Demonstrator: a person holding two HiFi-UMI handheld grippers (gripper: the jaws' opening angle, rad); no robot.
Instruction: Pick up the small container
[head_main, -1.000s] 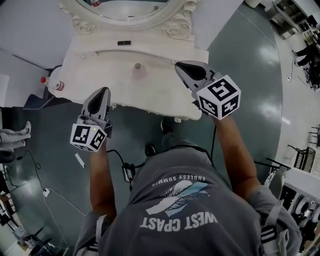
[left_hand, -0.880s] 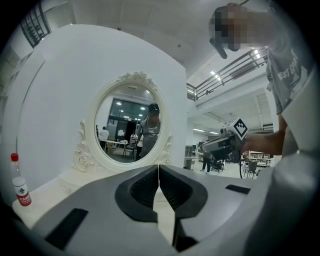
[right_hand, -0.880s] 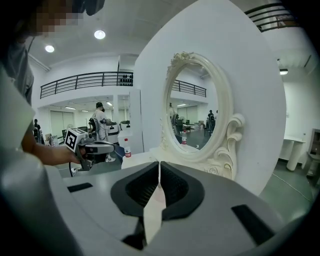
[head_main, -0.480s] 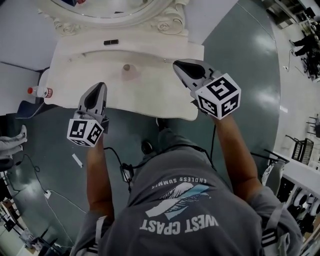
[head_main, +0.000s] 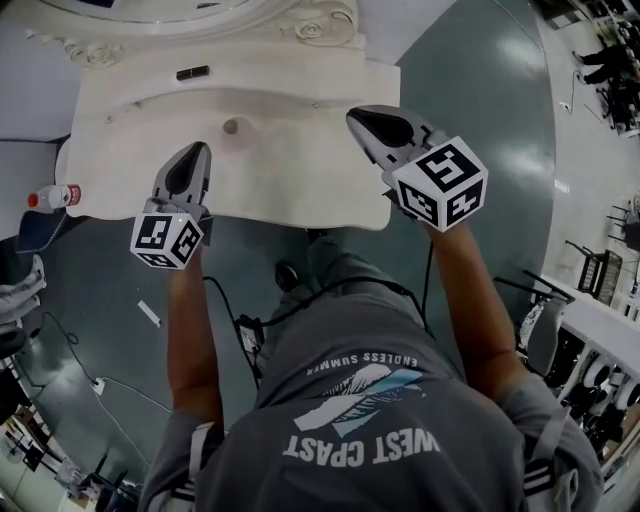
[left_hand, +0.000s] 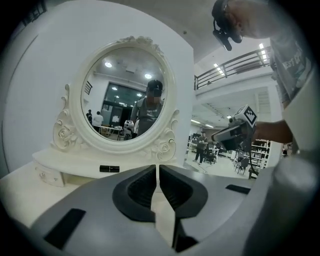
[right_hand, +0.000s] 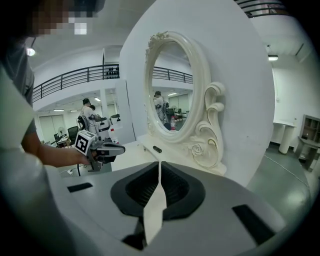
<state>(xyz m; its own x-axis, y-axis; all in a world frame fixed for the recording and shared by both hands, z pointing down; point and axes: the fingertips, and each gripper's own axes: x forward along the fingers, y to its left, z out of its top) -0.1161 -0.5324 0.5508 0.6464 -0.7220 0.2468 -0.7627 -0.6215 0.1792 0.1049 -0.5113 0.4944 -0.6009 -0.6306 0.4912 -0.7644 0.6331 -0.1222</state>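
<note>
left gripper (head_main: 197, 150) and right gripper (head_main: 355, 116): both closed, empty; small container (head_main: 231, 127), mid-tabletop (head_main: 300, 160) toward the back edge, likely light, rigid, perhaps slick; you'd pinch its sides.

The small container (head_main: 231, 126), round and pale brown, stands alone on the white tabletop (head_main: 300, 160), near its back.

The right gripper (right_hand: 159, 165) had its jaws pressed together, nothing between them. At 12 o'clock a small dark object (right_hand: 157, 149) lay on the white counter (right_hand: 132, 151) below the ornate oval mirror (right_hand: 171, 87). The left gripper (right_hand: 121, 146) hovered at 9 o'clock.
</note>
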